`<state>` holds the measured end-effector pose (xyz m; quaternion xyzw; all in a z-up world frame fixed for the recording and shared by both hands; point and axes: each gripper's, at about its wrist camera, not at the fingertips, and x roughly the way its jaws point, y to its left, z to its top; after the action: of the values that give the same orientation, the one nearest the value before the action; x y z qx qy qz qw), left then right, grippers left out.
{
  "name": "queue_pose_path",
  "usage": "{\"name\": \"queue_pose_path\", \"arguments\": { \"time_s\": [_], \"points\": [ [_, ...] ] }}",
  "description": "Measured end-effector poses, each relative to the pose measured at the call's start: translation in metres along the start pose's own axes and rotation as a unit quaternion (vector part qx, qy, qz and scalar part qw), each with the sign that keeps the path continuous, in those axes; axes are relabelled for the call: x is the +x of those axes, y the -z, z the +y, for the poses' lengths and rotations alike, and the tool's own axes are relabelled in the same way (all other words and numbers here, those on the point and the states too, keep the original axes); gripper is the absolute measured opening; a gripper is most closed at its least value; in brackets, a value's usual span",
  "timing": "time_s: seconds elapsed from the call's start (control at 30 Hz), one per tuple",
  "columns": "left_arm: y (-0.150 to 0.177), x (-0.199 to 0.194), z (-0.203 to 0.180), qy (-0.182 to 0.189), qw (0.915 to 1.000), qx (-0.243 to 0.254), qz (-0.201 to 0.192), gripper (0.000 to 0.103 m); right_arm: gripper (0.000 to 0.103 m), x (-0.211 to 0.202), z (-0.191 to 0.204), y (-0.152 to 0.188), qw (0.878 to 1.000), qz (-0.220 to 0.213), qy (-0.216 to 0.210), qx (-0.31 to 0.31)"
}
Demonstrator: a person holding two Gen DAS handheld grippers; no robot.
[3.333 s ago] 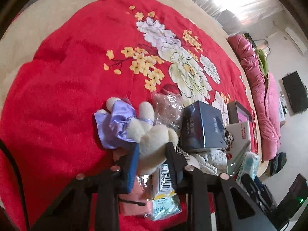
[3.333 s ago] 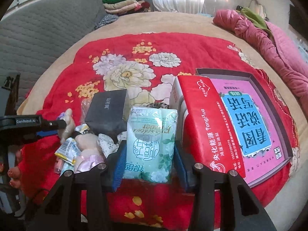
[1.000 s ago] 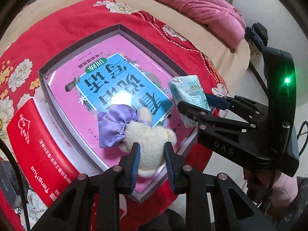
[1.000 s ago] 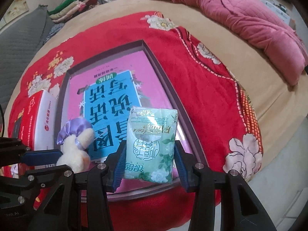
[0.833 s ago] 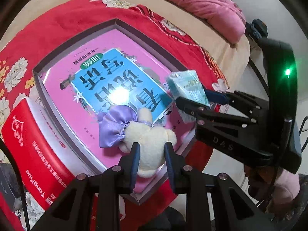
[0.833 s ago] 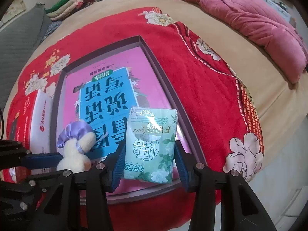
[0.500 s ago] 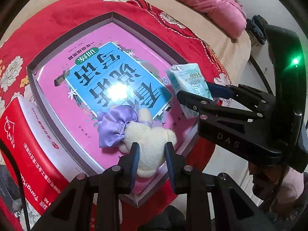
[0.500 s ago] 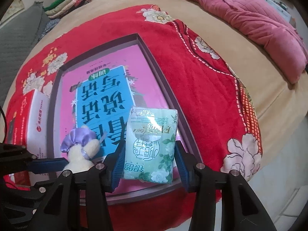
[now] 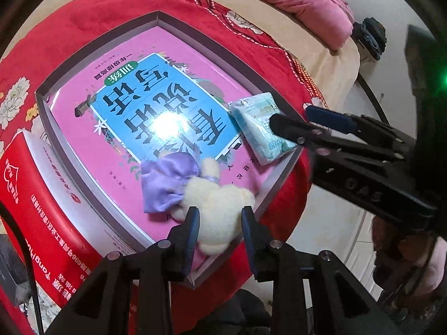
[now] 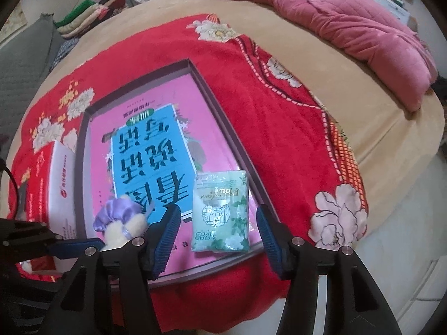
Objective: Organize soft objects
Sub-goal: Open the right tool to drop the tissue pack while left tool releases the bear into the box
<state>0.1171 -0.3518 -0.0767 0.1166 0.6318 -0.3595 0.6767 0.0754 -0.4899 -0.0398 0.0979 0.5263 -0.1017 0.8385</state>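
Note:
A cream plush toy (image 9: 218,203) with a purple satin bonnet lies at the near corner of a shallow grey-rimmed box (image 9: 97,53) that has a pink and blue printed bottom. My left gripper (image 9: 220,213) is around the toy's body; its jaws are opening, and the pads still touch the fur. A mint-green tissue pack (image 10: 220,212) lies flat in the box by its right rim (image 10: 232,139). My right gripper (image 10: 218,212) straddles the pack, jaws opening, with a gap on each side. The pack (image 9: 259,128) and right gripper (image 9: 292,114) also show in the left wrist view.
A red carton (image 9: 36,195) lies against the box's left side. The box rests on a red floral blanket (image 10: 279,128) near the bed's front edge, with floor beyond. A pink quilt (image 10: 349,19) lies at the far right, and folded clothes (image 10: 92,5) are stacked at the back.
The right jaws have spread apart and the tissue pack now lies loose in the box. The left jaws have widened slightly around the plush toy. Both grippers stayed over the box's near corner.

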Motion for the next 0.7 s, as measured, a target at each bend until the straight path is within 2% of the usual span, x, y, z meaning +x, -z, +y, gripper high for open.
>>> {"name": "queue_pose_path", "arguments": {
  "time_s": [0.23,0.3,0.33,0.4,0.5,0.7],
  "points": [
    [0.004,0.000,0.002,-0.012,0.9999,0.001,0.001,0.046,0.059,-0.031,0.001,0.000,1.000,-0.028,0.006,0.013],
    [0.005,-0.002,0.002,-0.009,1.0000,0.001,-0.003,0.060,0.059,-0.037,0.002,0.000,0.999,-0.031,0.011,0.014],
    [0.006,-0.003,0.002,-0.006,1.0000,-0.001,-0.004,0.063,0.059,-0.039,0.002,0.000,0.999,-0.033,0.011,0.015],
    [0.008,-0.006,0.004,0.003,0.9999,-0.007,-0.009,0.065,0.059,-0.044,0.003,0.000,0.999,-0.036,0.012,0.017],
    [0.010,-0.010,0.007,0.010,0.9997,-0.018,-0.013,0.066,0.072,-0.048,0.003,0.002,0.999,-0.039,0.018,0.019],
    [0.015,-0.031,0.009,0.027,0.9985,-0.026,-0.039,0.075,0.072,-0.056,0.002,0.006,0.999,-0.042,0.022,0.025]
  ]
}}
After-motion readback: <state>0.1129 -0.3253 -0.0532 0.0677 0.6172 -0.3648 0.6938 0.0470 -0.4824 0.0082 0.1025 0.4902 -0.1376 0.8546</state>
